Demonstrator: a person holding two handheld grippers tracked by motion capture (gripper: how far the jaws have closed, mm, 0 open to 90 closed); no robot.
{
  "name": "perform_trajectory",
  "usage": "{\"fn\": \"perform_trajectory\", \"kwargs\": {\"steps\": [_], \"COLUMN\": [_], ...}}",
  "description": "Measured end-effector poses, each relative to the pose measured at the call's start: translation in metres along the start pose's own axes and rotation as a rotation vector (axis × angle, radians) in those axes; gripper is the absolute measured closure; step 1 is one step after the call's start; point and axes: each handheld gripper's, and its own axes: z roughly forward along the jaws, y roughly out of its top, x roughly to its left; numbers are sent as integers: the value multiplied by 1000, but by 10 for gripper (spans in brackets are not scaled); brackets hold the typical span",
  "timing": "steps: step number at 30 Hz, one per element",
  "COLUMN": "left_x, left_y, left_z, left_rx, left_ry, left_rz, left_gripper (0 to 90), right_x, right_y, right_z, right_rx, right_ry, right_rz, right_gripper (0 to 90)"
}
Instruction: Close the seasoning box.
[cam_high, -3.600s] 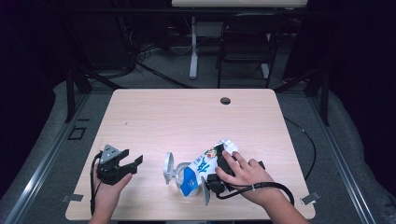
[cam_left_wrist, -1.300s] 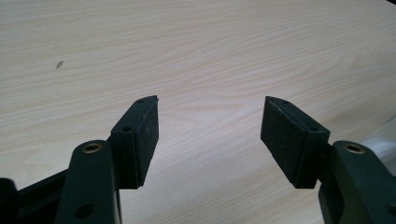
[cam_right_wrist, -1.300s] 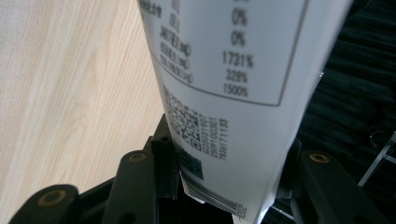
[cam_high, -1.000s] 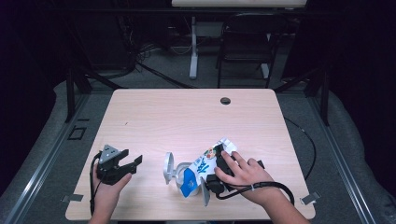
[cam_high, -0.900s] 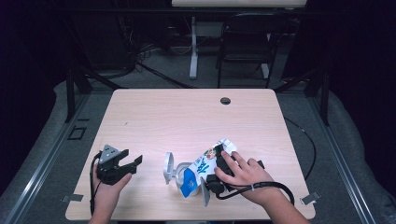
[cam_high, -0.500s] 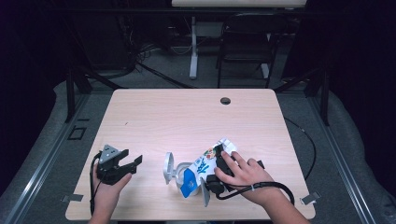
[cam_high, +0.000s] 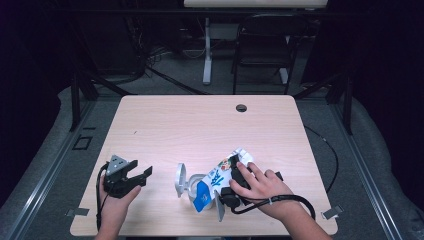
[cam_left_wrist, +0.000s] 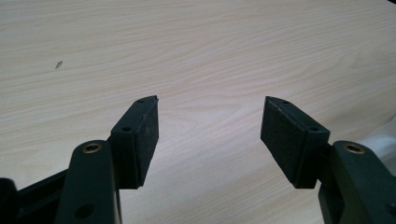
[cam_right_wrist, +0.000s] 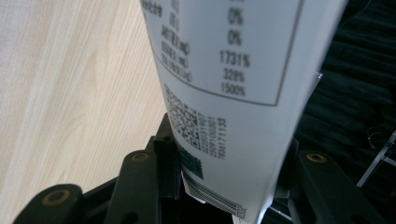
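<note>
While the left gripper (cam_high: 142, 176) is being held open over the wooden table (cam_high: 200, 125), the white-and-blue printed pouch (cam_high: 217, 181) is being clamped by the right gripper (cam_high: 226, 197).

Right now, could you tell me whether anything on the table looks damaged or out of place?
Yes. The milk carton lies tipped on its side near the table's front edge, looking crumpled, clamped in the right gripper's jaws. A white lid-like piece sticks up at its end. No spill shows.
</note>
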Motion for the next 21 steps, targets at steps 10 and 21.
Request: {"fn": "perform_trajectory", "kwargs": {"steps": [10, 21], "left_x": [0, 1], "left_y": [0, 0], "left_z": [0, 0], "left_rx": [1, 1], "left_ry": [2, 4], "left_rz": [-3, -5], "left_gripper": [373, 373], "right_x": [1, 1], "right_y": [0, 0], "right_z": [0, 0], "right_rx": [-2, -9], "right_ry": [-3, -7], "right_rz": [4, -4], "right_gripper": [583, 593]}}
